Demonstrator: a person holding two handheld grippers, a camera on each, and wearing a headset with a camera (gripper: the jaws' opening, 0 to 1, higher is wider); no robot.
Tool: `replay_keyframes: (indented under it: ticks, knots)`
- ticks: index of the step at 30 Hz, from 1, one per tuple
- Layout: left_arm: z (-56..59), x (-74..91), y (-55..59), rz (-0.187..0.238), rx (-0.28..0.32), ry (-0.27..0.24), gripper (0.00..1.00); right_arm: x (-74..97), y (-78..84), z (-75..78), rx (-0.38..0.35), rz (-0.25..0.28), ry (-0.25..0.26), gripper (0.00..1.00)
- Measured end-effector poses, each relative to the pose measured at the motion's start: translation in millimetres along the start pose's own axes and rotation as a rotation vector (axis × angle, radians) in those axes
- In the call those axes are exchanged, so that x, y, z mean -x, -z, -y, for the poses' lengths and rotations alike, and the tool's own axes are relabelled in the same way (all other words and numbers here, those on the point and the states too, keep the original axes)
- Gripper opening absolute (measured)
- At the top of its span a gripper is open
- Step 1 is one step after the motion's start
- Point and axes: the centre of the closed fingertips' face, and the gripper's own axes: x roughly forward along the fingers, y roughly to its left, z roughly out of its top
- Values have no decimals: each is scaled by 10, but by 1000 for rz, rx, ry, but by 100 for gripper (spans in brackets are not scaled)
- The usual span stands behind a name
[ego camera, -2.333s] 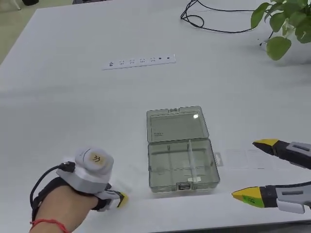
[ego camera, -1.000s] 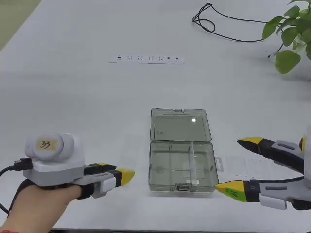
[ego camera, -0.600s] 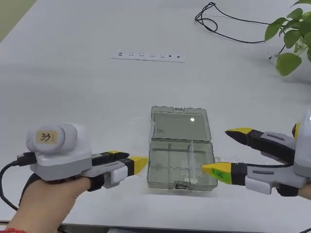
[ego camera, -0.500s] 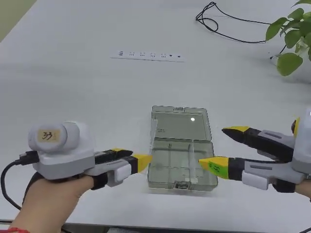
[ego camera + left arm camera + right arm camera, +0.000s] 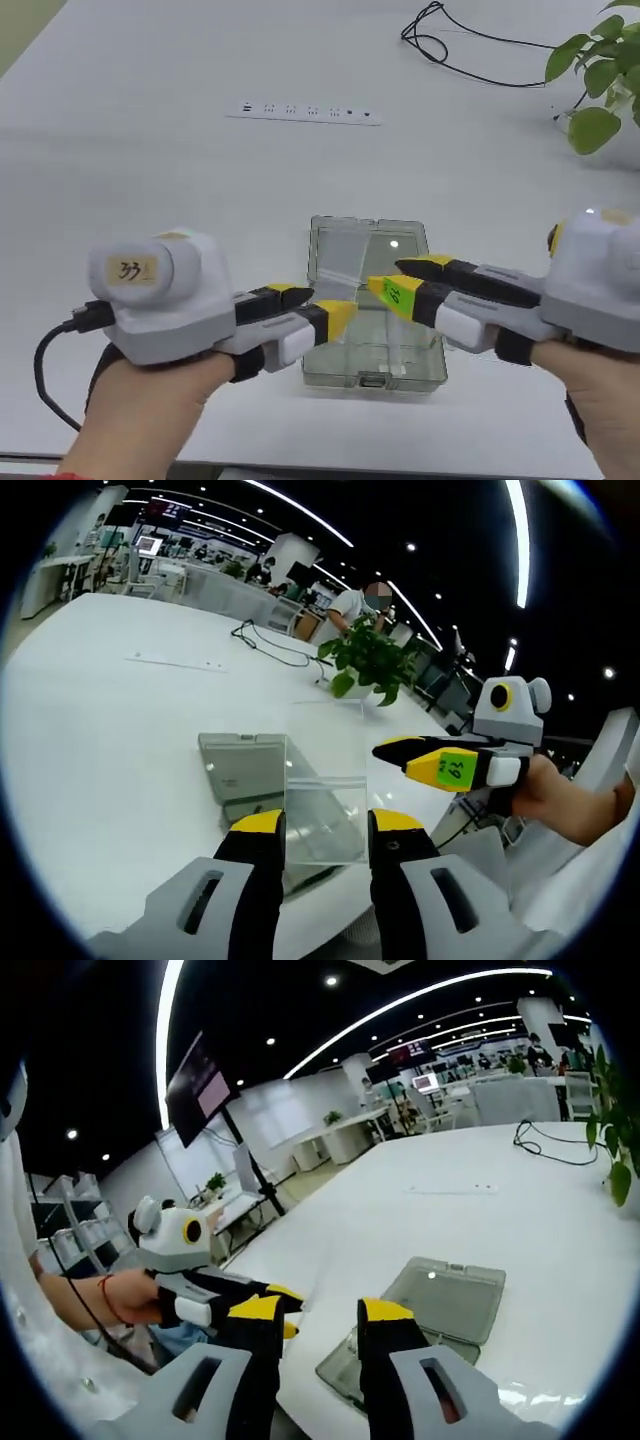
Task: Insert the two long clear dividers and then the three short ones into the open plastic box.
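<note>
1. Left claw (image 5: 320, 825): closed partway, a clear divider (image 5: 322, 810) is gripped by its edges between the tips, above the box.
2. Right claw (image 5: 322, 1312): spread apart, nothing is held.
3. Open plastic box (image 5: 375, 378): set on the tabletop (image 5: 200, 180), below both claws' tips.

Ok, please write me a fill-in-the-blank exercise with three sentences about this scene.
1. The translucent grey plastic box on the white table has its lid ___.
2. The left gripper holds a clear plastic ___ between its jaws.
3. The right gripper is open and holds ___.

Missing words: open; divider; nothing.
</note>
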Motion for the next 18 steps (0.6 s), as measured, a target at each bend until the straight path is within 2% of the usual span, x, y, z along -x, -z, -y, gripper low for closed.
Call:
replay_keyframes:
  ticks: [7, 18]
  knots:
    - [111, -40, -49, -1, -68, 9, 31, -102, 57, -17, -62, -10, 17, 20]
    - [121, -56, -80, 3, -110, 9, 30, -143, 59, -2, -133, -4, 40, 8]
